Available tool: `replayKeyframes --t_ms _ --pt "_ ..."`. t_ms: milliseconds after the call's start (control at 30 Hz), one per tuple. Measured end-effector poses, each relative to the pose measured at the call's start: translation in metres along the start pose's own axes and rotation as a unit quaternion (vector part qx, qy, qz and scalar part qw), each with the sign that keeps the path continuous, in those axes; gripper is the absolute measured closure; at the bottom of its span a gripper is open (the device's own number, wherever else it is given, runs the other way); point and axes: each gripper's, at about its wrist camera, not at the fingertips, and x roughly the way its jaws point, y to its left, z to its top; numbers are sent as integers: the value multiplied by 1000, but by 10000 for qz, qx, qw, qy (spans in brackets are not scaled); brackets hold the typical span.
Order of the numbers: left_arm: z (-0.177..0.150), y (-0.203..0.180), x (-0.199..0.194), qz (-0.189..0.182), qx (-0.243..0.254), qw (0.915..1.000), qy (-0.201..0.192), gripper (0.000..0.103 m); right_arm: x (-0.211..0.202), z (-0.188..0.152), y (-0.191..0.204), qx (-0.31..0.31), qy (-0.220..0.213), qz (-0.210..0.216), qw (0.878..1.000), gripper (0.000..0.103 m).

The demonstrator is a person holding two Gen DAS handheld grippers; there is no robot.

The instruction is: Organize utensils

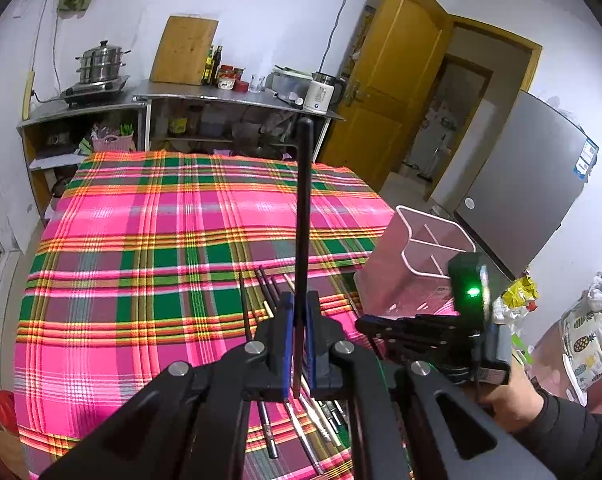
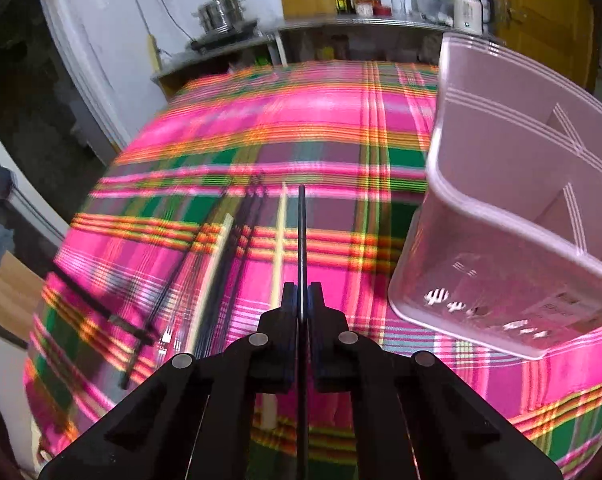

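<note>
My left gripper (image 1: 299,300) is shut on a black chopstick (image 1: 304,208) that sticks up and away from the jaws over the table. My right gripper (image 2: 302,292) is shut on another thin black chopstick (image 2: 302,232), held above the cloth. Its body shows in the left wrist view (image 1: 471,292), just right of the left gripper. A pale pink utensil holder (image 2: 501,200) with dividers stands to the right of both grippers (image 1: 417,264). Loose chopsticks lie on the cloth: a pale one (image 2: 279,240) and several black ones (image 2: 249,216). More utensils (image 1: 313,420) lie under the left gripper.
The table wears a pink and green plaid cloth (image 1: 161,240). Behind it stands a metal counter (image 1: 221,94) with a steamer pot (image 1: 101,62), bottles and a kettle. A grey fridge (image 1: 525,200) and a wooden door (image 1: 397,76) are to the right. A person's hand (image 1: 509,404) holds the right gripper.
</note>
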Motion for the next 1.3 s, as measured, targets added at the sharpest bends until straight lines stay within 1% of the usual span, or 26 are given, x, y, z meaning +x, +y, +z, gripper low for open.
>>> replayKeyframes --t_ms 167,367,633,867,1100,1200,1300 --pt "8 -17 -11 -2 163 9998 -105 97 -51 5 1 62 -562 204 9982 98" --pt "17 -43 -21 -39 379 9991 -184 97 -108 7 -5 127 -1100 277 9935 98" --pt "45 -82 -22 -158 674 9972 -269 97 -158 14 -19 239 -1644 273 9857 98" --pt "79 -116 -6 -422 884 9949 -224 97 -202 31 -39 399 -2147 150 9758 98" --pt "106 -142 20 -629 907 9937 -220 97 -231 51 -62 592 -2606 -7 9636 98" --pt "112 -146 36 -682 857 9938 -192 97 -227 59 -73 712 -2673 -30 9610 98" --pt "112 -146 54 -743 742 9944 -77 97 -210 62 -85 849 -2575 -53 9625 98"
